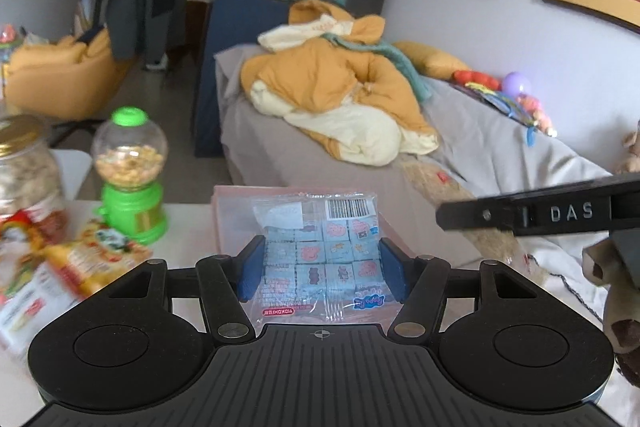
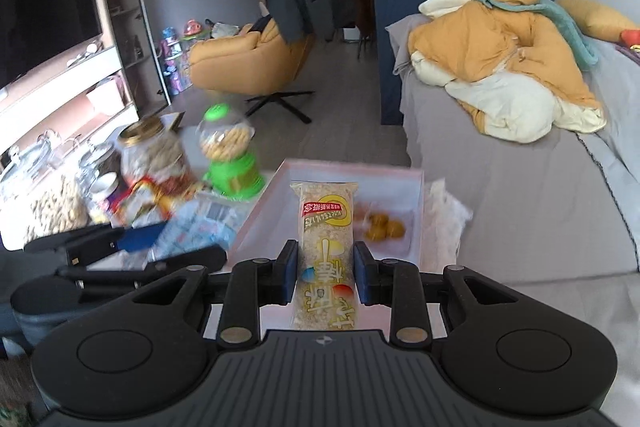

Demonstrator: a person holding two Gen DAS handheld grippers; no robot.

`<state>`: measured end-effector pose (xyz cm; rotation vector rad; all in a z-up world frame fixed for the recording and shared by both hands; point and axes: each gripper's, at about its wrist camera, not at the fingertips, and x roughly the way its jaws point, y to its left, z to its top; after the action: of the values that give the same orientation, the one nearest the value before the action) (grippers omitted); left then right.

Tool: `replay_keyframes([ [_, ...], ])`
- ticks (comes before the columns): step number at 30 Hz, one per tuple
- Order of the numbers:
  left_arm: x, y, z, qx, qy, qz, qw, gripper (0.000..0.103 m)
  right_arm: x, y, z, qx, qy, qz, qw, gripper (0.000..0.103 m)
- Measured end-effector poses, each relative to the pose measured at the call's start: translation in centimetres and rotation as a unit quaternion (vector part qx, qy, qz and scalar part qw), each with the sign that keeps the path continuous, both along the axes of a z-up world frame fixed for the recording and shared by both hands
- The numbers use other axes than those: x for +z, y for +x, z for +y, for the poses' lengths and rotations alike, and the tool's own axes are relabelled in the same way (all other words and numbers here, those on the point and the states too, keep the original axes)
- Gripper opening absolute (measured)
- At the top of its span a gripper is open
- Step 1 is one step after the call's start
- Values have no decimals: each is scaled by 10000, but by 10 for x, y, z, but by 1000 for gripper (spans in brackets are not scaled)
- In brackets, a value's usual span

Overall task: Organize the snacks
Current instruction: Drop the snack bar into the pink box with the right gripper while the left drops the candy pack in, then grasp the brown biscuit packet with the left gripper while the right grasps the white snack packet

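Note:
My left gripper [image 1: 323, 269] is shut on a clear bag of light-blue cartoon candy cubes [image 1: 320, 239], its blue pads pressing both sides, lifted in front of the pink tray [image 1: 224, 197]. My right gripper [image 2: 326, 277] is shut on a long yellow-and-white rice-bar packet [image 2: 326, 227], held upright over the pink tray [image 2: 352, 171]. A small packet of orange-yellow snacks [image 2: 380, 227] lies in that tray. In the right wrist view the left gripper [image 2: 160, 247] shows at the left with the blue candy bag [image 2: 200, 227]. The right gripper's finger [image 1: 532, 215] crosses the left wrist view.
On the white table stand a green-topped dispenser of nuts [image 1: 130, 163], a gold-lidded glass jar [image 1: 24, 167] and loose snack packets [image 1: 96, 259]. A grey sofa with an orange quilt [image 1: 332, 95] lies beyond. A plush toy [image 1: 616, 291] sits at the right.

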<state>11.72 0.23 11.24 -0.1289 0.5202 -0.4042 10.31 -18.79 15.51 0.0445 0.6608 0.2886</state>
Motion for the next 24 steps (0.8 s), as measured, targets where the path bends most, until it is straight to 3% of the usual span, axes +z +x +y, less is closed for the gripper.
replay_keyframes([
  [5,-35,55,-13,-234,405,568,9973,66,-16,66,-5,-135,-83,201,9997,28],
  [10,-40,46,10,-223,230,237,9992,63,-46,119,7,-183,-273,477,9983,28],
  [13,-34,28,28,-207,140,9,9997,63,-58,144,22,-69,-146,594,9981,29],
  [16,-33,8,49,51,177,-176,9997,63,-61,162,39,58,104,580,9982,29],
  [19,-38,-7,76,390,202,-166,9989,63,-69,177,65,180,-67,678,9975,28],
  [22,-50,-19,110,930,312,-102,9951,64,-81,182,77,308,6,1070,9938,29],
  [24,-61,-24,139,1480,154,48,9889,63,-83,178,81,290,13,1181,9926,29],
])
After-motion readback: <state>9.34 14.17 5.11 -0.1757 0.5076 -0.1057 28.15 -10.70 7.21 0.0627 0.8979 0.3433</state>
